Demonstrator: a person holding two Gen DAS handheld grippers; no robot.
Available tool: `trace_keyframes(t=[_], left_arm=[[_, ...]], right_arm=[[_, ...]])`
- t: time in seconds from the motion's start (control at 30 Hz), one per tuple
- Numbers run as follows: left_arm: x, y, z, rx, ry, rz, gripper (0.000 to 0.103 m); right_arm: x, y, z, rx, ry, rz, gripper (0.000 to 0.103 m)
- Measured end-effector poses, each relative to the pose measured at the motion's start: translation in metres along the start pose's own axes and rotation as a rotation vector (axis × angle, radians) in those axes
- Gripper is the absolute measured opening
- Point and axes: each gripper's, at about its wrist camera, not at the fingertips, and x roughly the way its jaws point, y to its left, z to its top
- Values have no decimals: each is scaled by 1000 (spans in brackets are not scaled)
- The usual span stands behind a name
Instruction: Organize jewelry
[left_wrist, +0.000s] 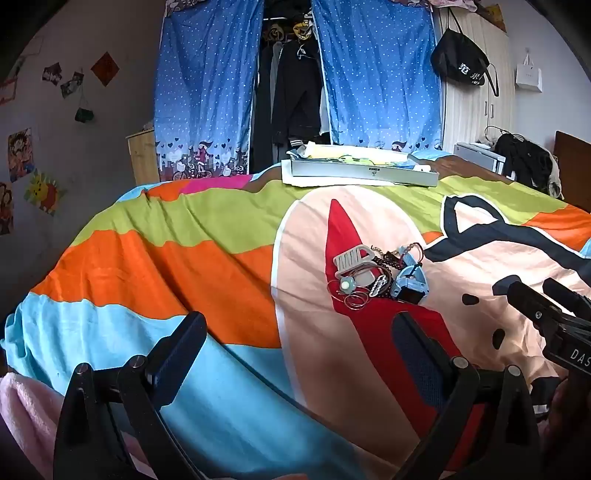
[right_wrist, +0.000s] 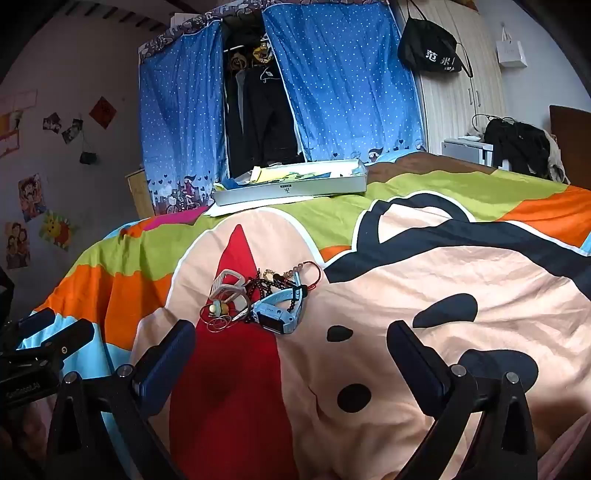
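The jewelry pile lies on the bedspread, on the red pointed patch of its cartoon print, ahead of both my grippers and touched by neither. It is a tangled heap: a pale blue watch with a dark face at the near right, a white comb-like clip at the far left, dark beaded strands and a pinkish bead bracelet at the back, thin wire rings and a small pale green bead at the near edge.

The strands overlap so much that I cannot count them or tell which loops belong together. The watch strap is partly under the beads.

My left gripper has its jaws spread wide with nothing between them, over the blue and orange stripes. My right gripper is likewise spread and bare, nearer the pile.

At the far edge of the bed sits a flat white box with papers in it. Behind it hang blue dotted curtains, parted on dark clothes. A black bag hangs on the cupboard to the right, and posters dot the left wall.
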Motion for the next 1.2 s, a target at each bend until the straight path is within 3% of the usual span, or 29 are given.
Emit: trace_keyframes(t=[1.2], left_arm=[[1, 0, 0, 2, 7, -1, 98]], right_arm=[[2, 1, 1, 1, 4, -1, 103]])
